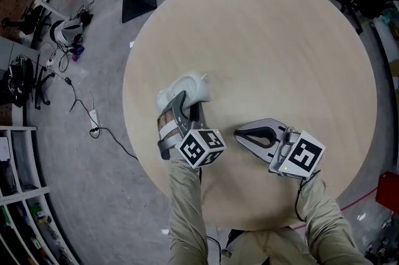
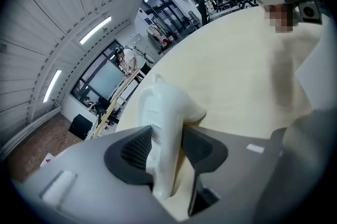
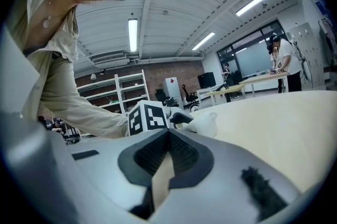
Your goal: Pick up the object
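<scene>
- A round, pale wooden table (image 1: 262,20) is seen from above; every place below is given relative to it.
- A white object (image 1: 187,86) of smooth moulded plastic is found on the table, left of its middle and on the half nearer the person.
- In the left gripper view the white object (image 2: 166,112) is shown standing between the two dark ribbed pads (image 2: 134,152), with its rounded top rising past them and its lower edge on the tabletop (image 2: 237,70).
- The left gripper (image 1: 189,101) is held low over the table, pointing away from the person. Its jaws are set wide, and a pad is pressed against each side of the white object.
- The right gripper (image 1: 240,133) is laid near the table's edge closest to the person, right of the left one, and is pointed toward the left.
- In the right gripper view the right gripper (image 3: 168,152) is seen with its pads brought together and nothing held between them.
- Beyond those closed pads, the left gripper's marker cube (image 3: 147,116) and the white object (image 3: 208,124) are seen on the table.
</scene>
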